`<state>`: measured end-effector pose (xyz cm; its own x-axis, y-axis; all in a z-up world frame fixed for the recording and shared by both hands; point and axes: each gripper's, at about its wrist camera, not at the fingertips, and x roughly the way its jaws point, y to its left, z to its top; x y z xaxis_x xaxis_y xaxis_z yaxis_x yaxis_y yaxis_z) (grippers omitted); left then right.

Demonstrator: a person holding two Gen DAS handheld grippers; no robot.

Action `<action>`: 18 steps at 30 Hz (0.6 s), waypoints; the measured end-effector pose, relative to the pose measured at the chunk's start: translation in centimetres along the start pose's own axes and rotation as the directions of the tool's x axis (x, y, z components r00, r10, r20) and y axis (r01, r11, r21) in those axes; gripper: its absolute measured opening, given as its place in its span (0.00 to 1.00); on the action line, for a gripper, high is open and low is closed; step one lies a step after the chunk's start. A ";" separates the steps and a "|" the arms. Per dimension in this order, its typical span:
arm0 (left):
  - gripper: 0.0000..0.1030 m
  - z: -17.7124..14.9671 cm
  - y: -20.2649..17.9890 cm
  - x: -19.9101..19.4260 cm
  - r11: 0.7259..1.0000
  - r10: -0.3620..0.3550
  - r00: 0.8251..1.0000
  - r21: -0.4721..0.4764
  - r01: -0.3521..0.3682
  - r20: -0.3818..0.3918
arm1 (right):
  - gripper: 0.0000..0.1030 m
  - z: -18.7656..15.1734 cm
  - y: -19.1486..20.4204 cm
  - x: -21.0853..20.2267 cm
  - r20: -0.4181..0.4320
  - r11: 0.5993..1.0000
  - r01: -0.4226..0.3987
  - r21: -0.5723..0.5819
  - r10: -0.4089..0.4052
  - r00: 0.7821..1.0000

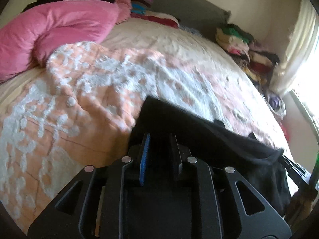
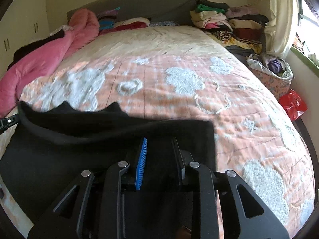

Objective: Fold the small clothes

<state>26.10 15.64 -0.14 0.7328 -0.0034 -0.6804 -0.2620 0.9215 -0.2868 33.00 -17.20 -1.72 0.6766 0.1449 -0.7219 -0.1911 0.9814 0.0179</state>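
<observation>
Both grippers (image 1: 159,137) (image 2: 159,141) seemingly around limp black cloth (image 2: 79,131)

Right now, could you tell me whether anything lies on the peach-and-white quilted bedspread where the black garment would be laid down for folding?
Nothing visible does. The black garment hangs between both grippers, and the peach-and-white quilted bedspread ahead is bare. The pink duvet and clothes stacks sit at the edges.

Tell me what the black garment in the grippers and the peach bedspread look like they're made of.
Black garment: soft matte fabric, probably knit cotton or fleece; it sags and folds without shine. Peach bedspread: quilted cloth with visible stitch lines, and raised white tufted patches that look like chenille. Blur leaves the exact fibre uncertain.
</observation>
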 end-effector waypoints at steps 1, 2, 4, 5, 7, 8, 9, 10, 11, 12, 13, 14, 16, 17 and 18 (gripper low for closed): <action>0.15 0.1 0.3 -0.1 1.000 0.015 1.000 0.010 -0.015 0.007 | 0.23 0.2 -0.3 -0.3 0.008 1.000 0.007 0.004 -0.007 1.000; 0.22 0.1 0.5 -0.2 1.000 0.025 1.000 0.014 -0.025 0.008 | 0.23 0.2 -0.6 -0.6 0.015 1.000 0.009 0.007 -0.009 1.000; 0.33 0.1 1.2 -0.2 0.999 0.034 0.999 0.008 -0.034 -0.002 | 0.34 0.2 -1.1 -1.1 0.019 1.000 0.008 0.006 -0.008 1.000; 0.37 0.1 1.6 -0.2 1.000 0.031 0.999 -0.001 -0.031 -0.009 | 0.40 0.2 -1.4 -1.2 0.018 1.000 0.020 0.003 -0.021 1.000; 0.43 0.0 2.1 0.1 1.000 0.028 0.999 -0.010 -0.029 -0.026 | 0.50 0.2 -2.1 -1.0 0.008 0.998 0.062 0.002 -0.062 0.998; 0.47 -0.1 2.2 0.3 1.000 0.025 0.999 -0.011 -0.025 -0.031 | 0.50 0.1 -2.5 -0.7 -0.006 0.997 0.071 0.008 -0.071 0.997; 0.48 -0.2 2.2 0.5 1.000 0.018 0.999 -0.012 -0.018 -0.040 | 0.50 0.0 -2.9 -0.4 -0.021 0.997 0.073 0.016 -0.073 0.997; 0.49 -0.3 2.2 0.7 1.000 0.013 0.999 -0.009 -0.014 -0.046 | 0.50 -0.2 -3.3 0.0 -0.042 0.997 0.069 0.029 -0.068 0.997; 0.49 -0.4 2.2 0.9 1.000 0.013 0.999 -0.003 -0.013 -0.052 | 0.50 -0.3 -3.6 0.3 -0.051 0.997 0.069 0.043 -0.067 0.996; 0.49 -0.5 2.0 1.1 1.000 0.018 0.998 0.009 -0.018 -0.055 | 0.50 -0.4 -3.8 0.4 -0.054 0.996 0.070 0.053 -0.067 0.996; 0.49 -0.6 1.9 1.4 1.000 0.021 0.998 0.019 -0.020 -0.059 | 0.50 -0.6 -4.1 0.6 -0.056 0.996 0.068 0.065 -0.064 0.996; 0.48 -0.7 1.7 1.5 0.999 0.021 0.998 0.032 -0.019 -0.062 | 0.49 -0.8 -4.3 0.7 -0.057 0.995 0.065 0.074 -0.061 0.997; 0.27 -0.9 1.5 1.6 0.998 0.022 0.998 0.052 -0.019 -0.057 | 0.32 -1.1 -4.5 1.0 -0.063 0.994 0.056 0.090 -0.050 0.997; 0.05 -0.9 1.4 1.6 0.998 0.022 0.998 0.061 -0.019 -0.054 | 0.23 -1.2 -4.5 1.1 -0.064 0.995 0.047 0.093 -0.041 0.997; 0.03 -1.0 1.2 1.5 0.997 0.027 0.999 0.076 -0.024 -0.046 | 0.09 -1.2 -4.5 1.1 -0.063 0.995 0.040 0.093 -0.035 0.997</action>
<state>26.26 16.40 -2.17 0.6958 0.0040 -0.7182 -0.2311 0.9481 -0.2186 33.73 -21.56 -3.43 0.6369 0.1025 -0.7641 -0.0969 0.9939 0.0526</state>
